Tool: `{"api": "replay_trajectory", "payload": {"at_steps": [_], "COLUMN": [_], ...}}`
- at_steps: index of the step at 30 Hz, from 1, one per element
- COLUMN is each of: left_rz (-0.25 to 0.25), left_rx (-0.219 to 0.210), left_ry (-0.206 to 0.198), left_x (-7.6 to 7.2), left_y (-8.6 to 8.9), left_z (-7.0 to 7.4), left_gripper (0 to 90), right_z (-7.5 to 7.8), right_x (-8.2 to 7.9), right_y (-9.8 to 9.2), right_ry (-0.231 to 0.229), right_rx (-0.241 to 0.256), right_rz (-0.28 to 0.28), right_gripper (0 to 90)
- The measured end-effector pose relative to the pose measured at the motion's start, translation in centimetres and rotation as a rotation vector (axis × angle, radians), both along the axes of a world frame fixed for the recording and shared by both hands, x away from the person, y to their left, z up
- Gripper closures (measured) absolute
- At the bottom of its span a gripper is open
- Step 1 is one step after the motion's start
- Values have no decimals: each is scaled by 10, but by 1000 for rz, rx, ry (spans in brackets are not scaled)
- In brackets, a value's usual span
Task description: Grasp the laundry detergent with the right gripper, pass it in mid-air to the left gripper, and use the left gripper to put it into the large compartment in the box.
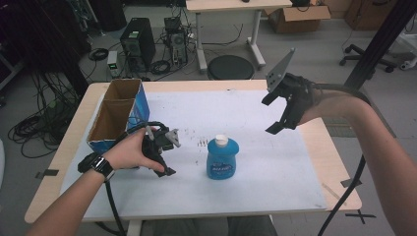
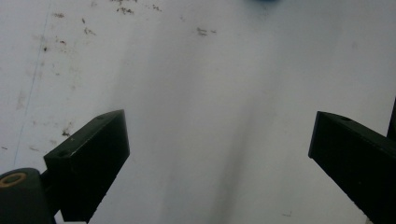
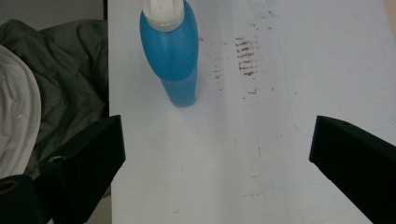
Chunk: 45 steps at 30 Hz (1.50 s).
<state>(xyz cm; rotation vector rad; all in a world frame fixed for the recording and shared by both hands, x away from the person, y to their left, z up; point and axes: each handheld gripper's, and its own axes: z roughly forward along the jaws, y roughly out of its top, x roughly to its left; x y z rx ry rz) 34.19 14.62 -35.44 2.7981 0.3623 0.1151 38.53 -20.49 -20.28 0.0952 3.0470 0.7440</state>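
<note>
A blue bottle (image 1: 222, 160) with a white cap stands upright in the middle of the white table top (image 1: 275, 172). My left gripper (image 1: 171, 156) rests low on the table just left of the bottle, open, with bare table between its jaws (image 2: 219, 135). My right gripper (image 1: 271, 116) is held up in the air to the right of and beyond the bottle, open and empty. In the right gripper view the blue bottle (image 3: 171, 51) stands ahead and left of the open right gripper (image 3: 217, 135).
An open cardboard box (image 1: 119, 114) with a blue side stands at the table's left edge, close behind my left hand. Dark smudges (image 1: 202, 142) mark the sheet next to the bottle. Grey clothing (image 3: 65, 84) lies past the table edge.
</note>
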Motion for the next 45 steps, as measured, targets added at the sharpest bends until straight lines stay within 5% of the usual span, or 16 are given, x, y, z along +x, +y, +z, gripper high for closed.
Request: {"api": "replay_trajectory", "payload": {"at_steps": [12,29,40,45], "left_rz": [-5,14,25,27], "left_rx": [-9,-26,-36,-37], "left_ry": [8,4,-8,-9], "left_x": [0,-4,-8,-8], "left_y": [0,6,10,11], "left_z": [1,5,13,15], "left_gripper": [57,57,56,56], "right_z": [0,5,-23,-38], "right_x": [-5,-1,-2,-4], "right_y": [-8,-14,-12,-10], "right_ry": [-5,-40,-43,-28], "right_rx": [16,158,313,338], "right_rz": [5,19,40,42], "right_gripper": [26,18,10,6]}}
